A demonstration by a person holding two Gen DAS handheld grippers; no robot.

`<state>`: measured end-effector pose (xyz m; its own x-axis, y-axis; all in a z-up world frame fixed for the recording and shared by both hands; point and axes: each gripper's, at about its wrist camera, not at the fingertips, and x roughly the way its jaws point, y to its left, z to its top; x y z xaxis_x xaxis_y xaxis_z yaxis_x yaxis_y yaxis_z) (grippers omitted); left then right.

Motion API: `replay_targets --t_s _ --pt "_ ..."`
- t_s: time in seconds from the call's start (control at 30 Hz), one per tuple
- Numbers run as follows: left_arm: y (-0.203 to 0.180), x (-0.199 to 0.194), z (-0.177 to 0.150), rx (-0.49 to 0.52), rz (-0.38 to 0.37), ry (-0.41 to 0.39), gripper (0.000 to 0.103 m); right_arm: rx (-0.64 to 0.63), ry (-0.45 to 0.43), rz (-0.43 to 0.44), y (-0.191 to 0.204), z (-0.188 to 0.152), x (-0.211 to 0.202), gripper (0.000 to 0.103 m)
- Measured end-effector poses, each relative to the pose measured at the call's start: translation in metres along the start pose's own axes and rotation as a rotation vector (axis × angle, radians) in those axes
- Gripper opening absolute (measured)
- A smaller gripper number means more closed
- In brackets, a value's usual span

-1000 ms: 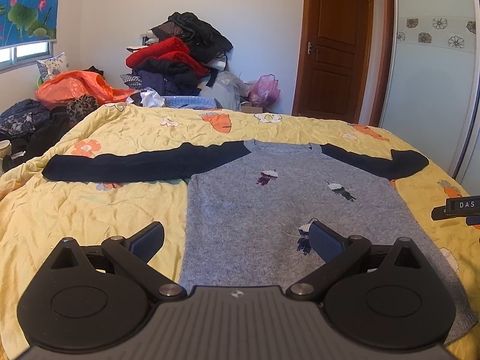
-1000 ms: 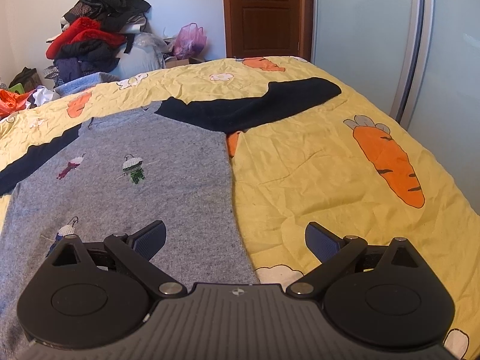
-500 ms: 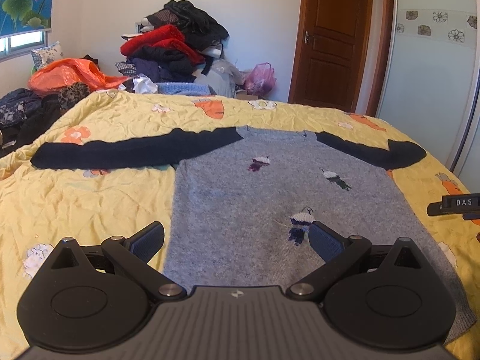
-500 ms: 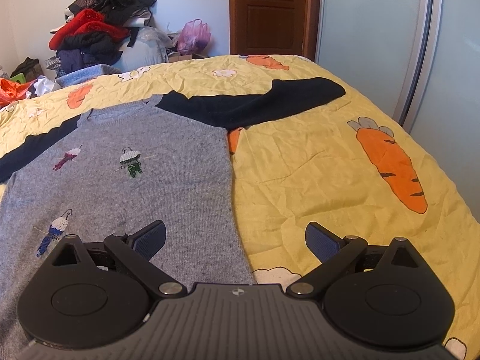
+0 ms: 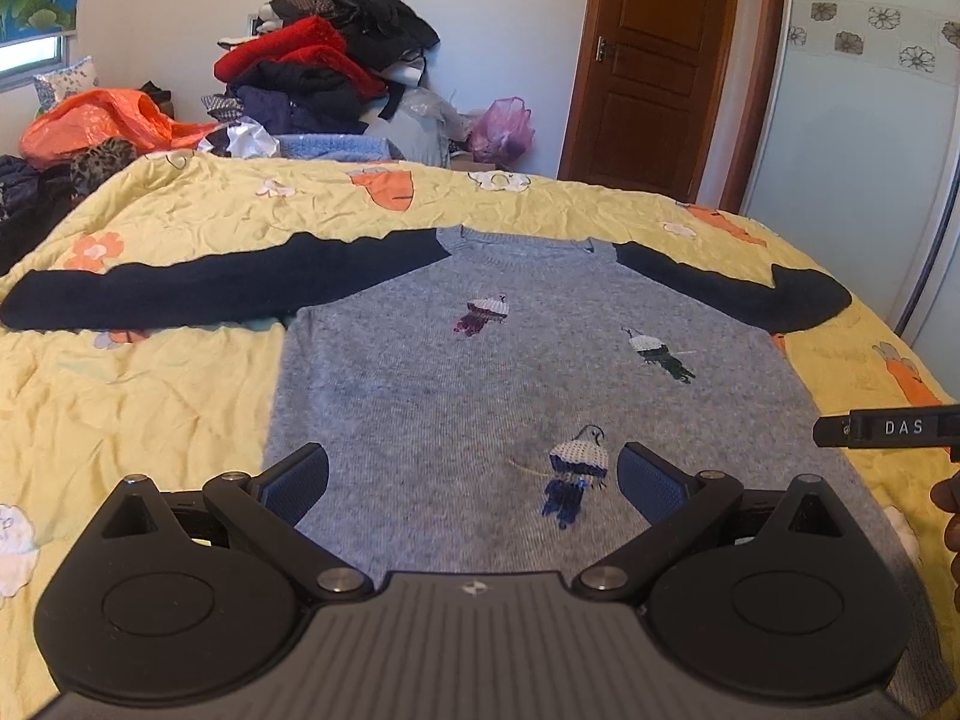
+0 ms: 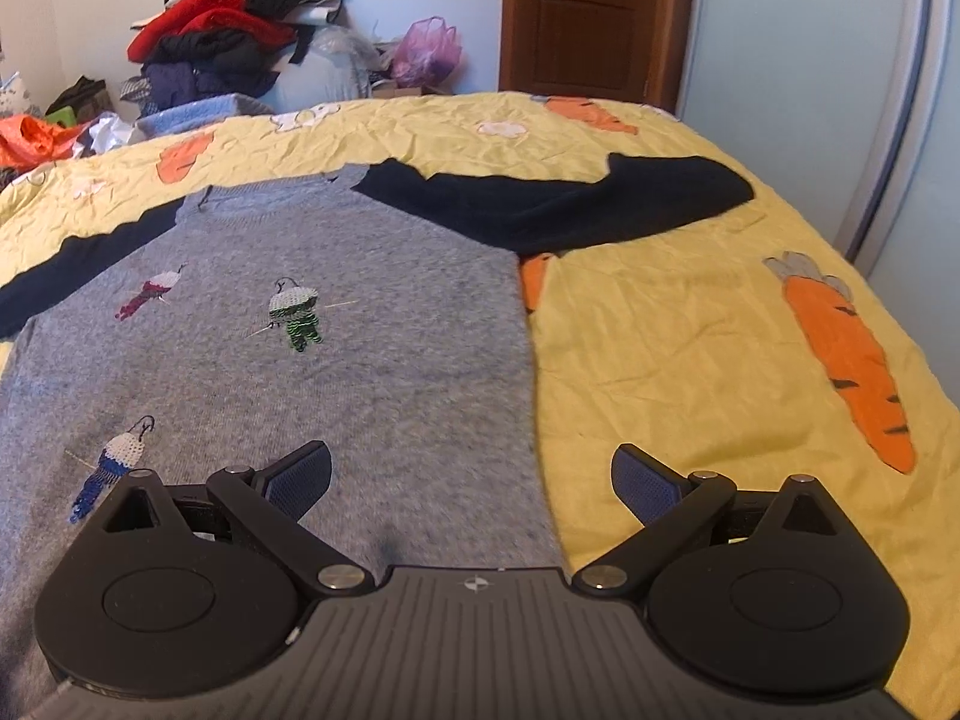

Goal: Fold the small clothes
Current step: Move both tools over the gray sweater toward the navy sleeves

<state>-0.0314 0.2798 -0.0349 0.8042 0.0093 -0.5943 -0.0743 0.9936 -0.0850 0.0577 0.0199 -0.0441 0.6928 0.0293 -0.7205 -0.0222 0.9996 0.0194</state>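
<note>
A grey knitted sweater with dark navy sleeves (image 5: 480,384) lies flat, sleeves outspread, on a yellow carrot-print quilt (image 6: 690,348). The left gripper (image 5: 474,474) hovers over its lower body, jaws spread; the right gripper (image 6: 471,474) straddles its right side edge, also spread. A heaped clothes pile (image 5: 324,60) and brown wooden door (image 5: 654,60) stand behind.

My left wrist camera looks low across the bed from the sweater's (image 5: 480,396) hem toward the door (image 5: 654,60). My right one sits beside it, angled over the sweater's right edge; both share the sweater and clothes pile (image 6: 234,18).
</note>
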Motion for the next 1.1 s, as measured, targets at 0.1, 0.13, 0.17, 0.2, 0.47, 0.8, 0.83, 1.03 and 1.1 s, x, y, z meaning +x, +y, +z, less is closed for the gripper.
replay_targets --t_s 0.1,0.13,0.17,0.2,0.47,0.8,0.83,1.03,1.1 --pt "-0.001 0.023 0.005 -0.021 -0.007 0.028 0.103 -0.007 0.025 0.004 0.006 0.005 0.017 0.099" --pt "-0.002 0.029 0.006 -0.026 -0.009 0.034 0.103 -0.012 0.03 0.005 0.008 0.007 0.022 0.099" --pt "-0.003 0.035 0.008 -0.03 -0.011 0.039 0.103 -0.018 0.033 0.004 0.01 0.009 0.026 0.099" --pt "-0.003 0.04 0.01 -0.033 -0.013 0.042 0.103 -0.024 0.035 0.005 0.011 0.011 0.03 0.099" --pt "-0.009 0.069 0.03 -0.049 -0.021 0.041 0.103 -0.052 0.027 0.021 0.02 0.034 0.048 0.099" --pt "-0.013 0.093 0.048 -0.053 -0.015 0.037 0.103 -0.075 0.029 0.049 0.026 0.061 0.073 0.099" --pt "-0.013 0.095 0.05 -0.054 -0.015 0.035 0.103 -0.087 0.029 0.049 0.028 0.064 0.076 0.099" --pt "-0.016 0.106 0.062 -0.052 -0.014 0.022 0.103 -0.148 0.025 0.058 0.04 0.081 0.088 0.099" --pt "-0.017 0.11 0.065 -0.05 -0.013 0.018 0.103 -0.168 0.015 0.057 0.044 0.087 0.09 0.099"
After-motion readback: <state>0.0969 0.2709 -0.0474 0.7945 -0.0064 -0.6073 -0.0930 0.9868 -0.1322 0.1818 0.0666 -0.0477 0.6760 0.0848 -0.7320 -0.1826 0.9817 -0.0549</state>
